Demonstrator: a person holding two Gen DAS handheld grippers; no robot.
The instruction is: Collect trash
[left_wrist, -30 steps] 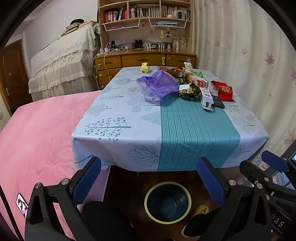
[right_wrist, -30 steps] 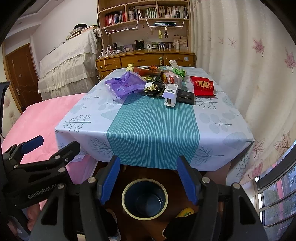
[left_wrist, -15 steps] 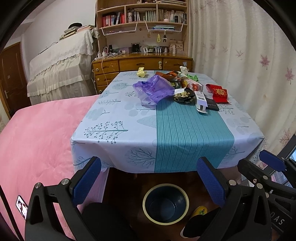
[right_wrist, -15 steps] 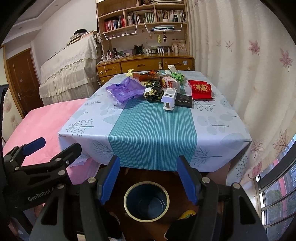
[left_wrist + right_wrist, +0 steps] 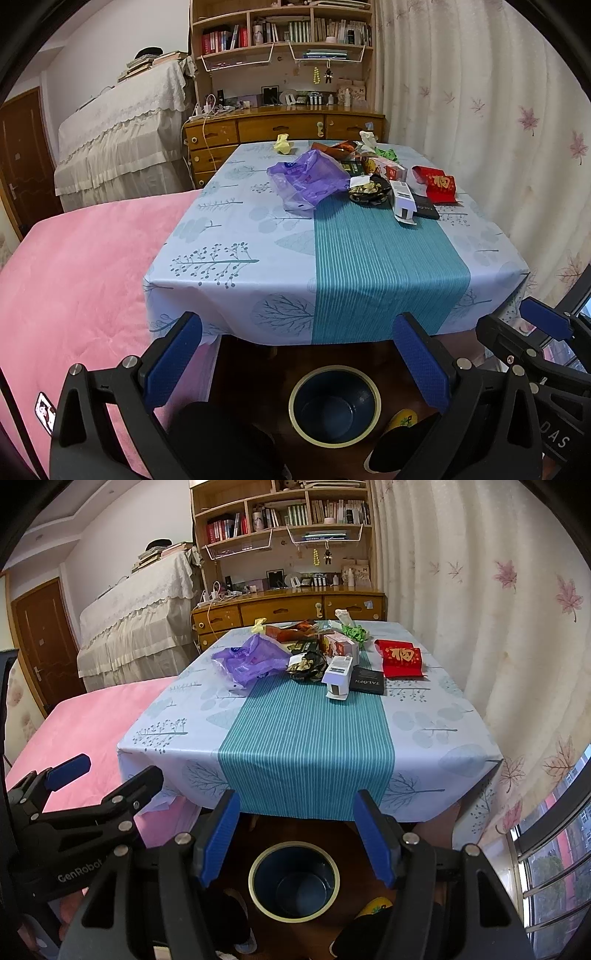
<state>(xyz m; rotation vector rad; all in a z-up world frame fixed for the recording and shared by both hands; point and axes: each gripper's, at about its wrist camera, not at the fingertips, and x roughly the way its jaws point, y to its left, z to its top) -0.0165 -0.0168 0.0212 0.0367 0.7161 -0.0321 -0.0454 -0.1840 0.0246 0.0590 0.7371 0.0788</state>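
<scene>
Right hand-held gripper (image 5: pixel 295 834) and left hand-held gripper (image 5: pixel 295 363): both hovering at the near edge of the worktop (image 5: pixel 436 738), jaws standing apart, carrying nothing. Bin (image 5: pixel 293 880): sitting on the floor directly below them. Trash pile (image 5: pixel 317 657): lying at the far end, straight ahead; white carton (image 5: pixel 338 674) is pointing its long axis toward the right one, which is sitting nearer.

Behind the purple bag (image 5: pixel 308 181), the heaped wrappers (image 5: pixel 364 158) overlap too closely to tell apart.
</scene>
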